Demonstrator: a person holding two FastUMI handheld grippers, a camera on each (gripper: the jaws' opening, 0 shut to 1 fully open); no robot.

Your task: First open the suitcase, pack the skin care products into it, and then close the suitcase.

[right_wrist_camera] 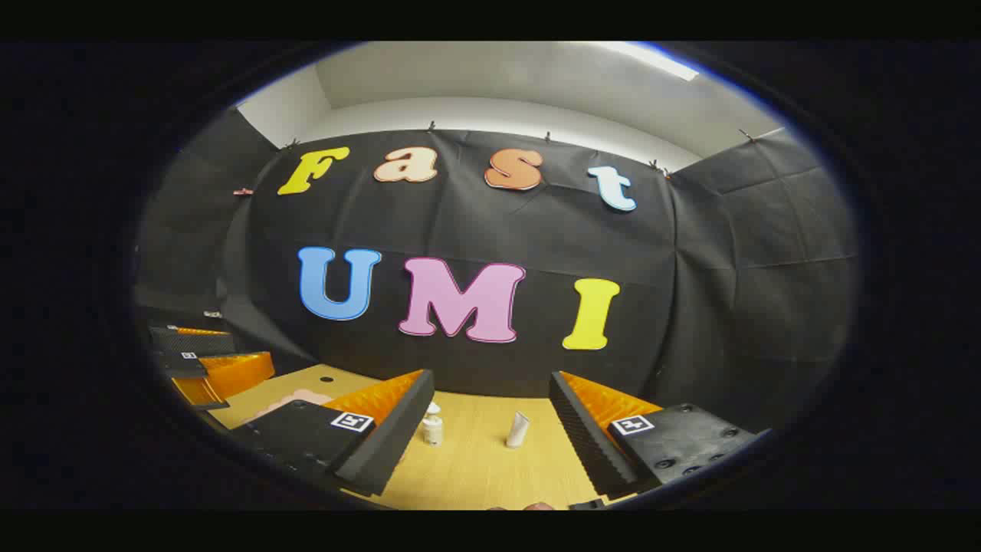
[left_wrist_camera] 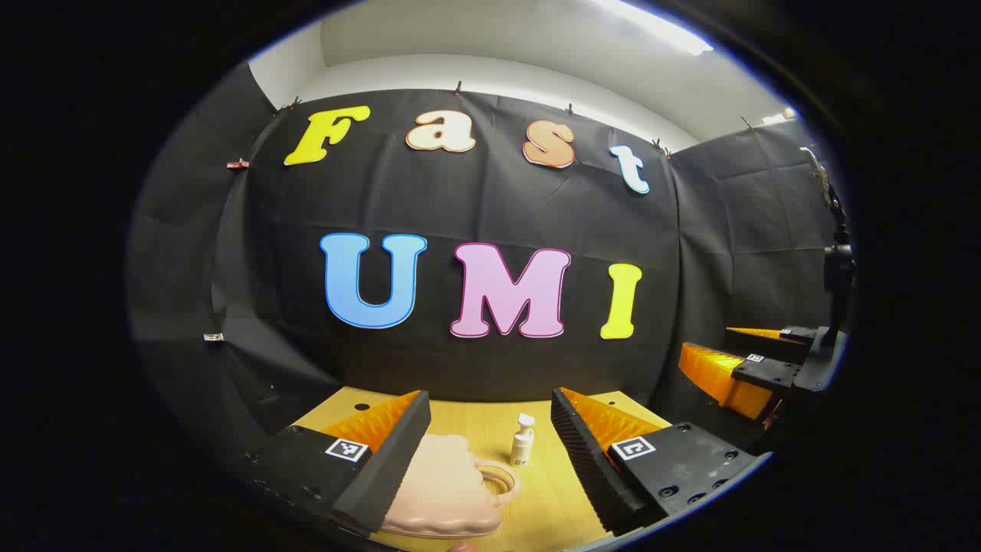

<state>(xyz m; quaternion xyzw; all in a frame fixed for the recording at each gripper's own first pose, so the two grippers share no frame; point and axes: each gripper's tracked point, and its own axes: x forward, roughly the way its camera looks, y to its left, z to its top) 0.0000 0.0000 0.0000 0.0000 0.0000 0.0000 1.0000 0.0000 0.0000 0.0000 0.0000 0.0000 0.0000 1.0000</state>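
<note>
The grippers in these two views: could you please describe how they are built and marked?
Each gripper, left and right, has two wedge-shaped fingers with ribbed inner faces. A dark block with screw holes sits behind each finger, each bearing a small square black-and-white marker tag.

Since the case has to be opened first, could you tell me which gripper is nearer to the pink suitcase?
Left. The left gripper hangs right over the pink suitcase, still shut. The right gripper is off to the side, facing the small bottle and tube.
</note>
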